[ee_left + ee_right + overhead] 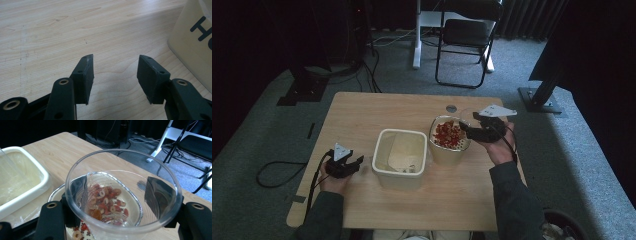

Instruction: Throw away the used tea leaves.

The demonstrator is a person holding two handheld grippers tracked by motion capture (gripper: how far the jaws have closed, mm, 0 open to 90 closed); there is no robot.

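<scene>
At right of centre in the high view, my right tongs [117,202] clamp the clear cup [123,192] over the round tub [447,145], probably tipping dried fruit in; left tongs [115,75] idle wide over the bench [50,37].

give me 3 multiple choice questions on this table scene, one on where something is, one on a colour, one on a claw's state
1. Where does the square cream tub stand?
A. between the left claw and the round container of dried fruit
B. on the floor by the chair
C. on top of the round container

2. What colour are most of the dried fruit pieces?
A. blue
B. red
C. green

3. What is the right claw doing?
A. standing open over bare table
B. clamped on the tub's rim
C. closed on a clear plastic cup

Answers:
1. A, in the high view the tub sits between the left claw and the round container.
2. B, the pieces look red with some pale ones.
3. C, in the right gripper view both jaws press the cup's sides.
</scene>
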